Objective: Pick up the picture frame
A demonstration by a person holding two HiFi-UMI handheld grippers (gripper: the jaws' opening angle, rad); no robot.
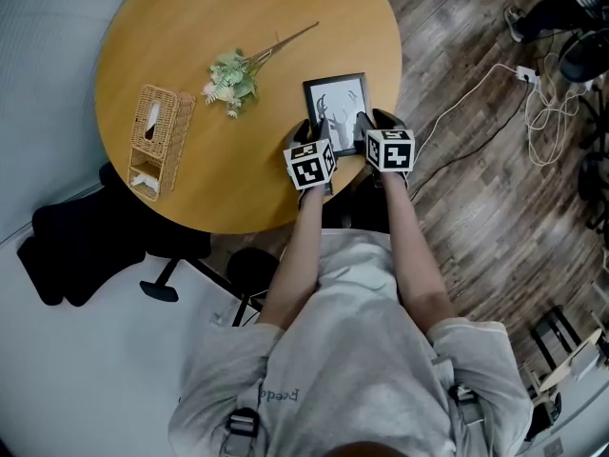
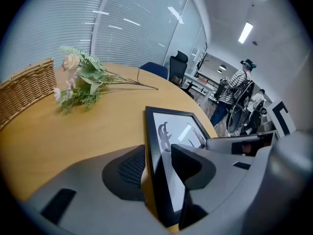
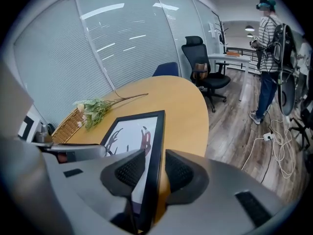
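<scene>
Jaws of the left gripper (image 2: 157, 166) pinch the left edge of the picture frame (image 2: 172, 127), low in that gripper's view. The right gripper (image 3: 149, 173) likewise clamps the frame's right edge. Only the head view shows both grippers side by side at the frame's near end, right of centre on the round table (image 1: 190, 12). Toward the upper left lie a flower sprig (image 1: 231, 77) and a wicker basket (image 1: 159, 139). Only the gripper views show a person in a striped shirt (image 3: 268, 48) standing beyond.

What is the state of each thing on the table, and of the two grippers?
picture frame, face up near the edge of the table, gripped on both sides
left gripper, shut on the picture frame's left edge
right gripper, shut on the picture frame's right edge
flowers, lying flat, untouched
wicker basket, standing near the table's edge, untouched
</scene>
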